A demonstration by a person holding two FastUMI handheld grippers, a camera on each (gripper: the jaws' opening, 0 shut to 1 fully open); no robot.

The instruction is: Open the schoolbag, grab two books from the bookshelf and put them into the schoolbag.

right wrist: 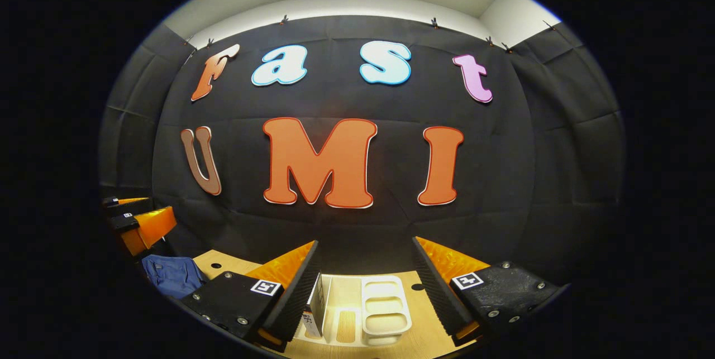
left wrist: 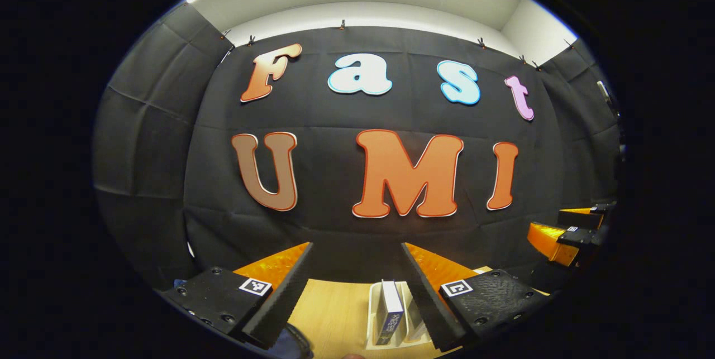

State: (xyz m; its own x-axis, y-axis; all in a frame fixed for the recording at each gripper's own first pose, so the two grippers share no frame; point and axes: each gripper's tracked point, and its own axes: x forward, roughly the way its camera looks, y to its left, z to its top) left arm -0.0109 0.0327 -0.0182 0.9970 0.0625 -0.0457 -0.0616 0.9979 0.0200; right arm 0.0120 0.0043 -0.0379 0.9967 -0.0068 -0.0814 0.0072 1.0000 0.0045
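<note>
Both your jaws stand wide apart, gripping nothing: the left gripper [left wrist: 357,286] hangs over a book [left wrist: 389,314] upright in the white bookshelf [left wrist: 373,314] on the counter [left wrist: 335,309]; the right gripper [right wrist: 366,283] faces that rack too. The blue schoolbag [right wrist: 170,274] (zip state unclear) lies left. You're at the start, so go to the bag first.

You have one upright dark-blue book [left wrist: 389,314] in one white slotted plastic bookshelf [right wrist: 385,306], one blue fabric schoolbag [right wrist: 170,274], and one light wooden desk [left wrist: 335,309].
</note>
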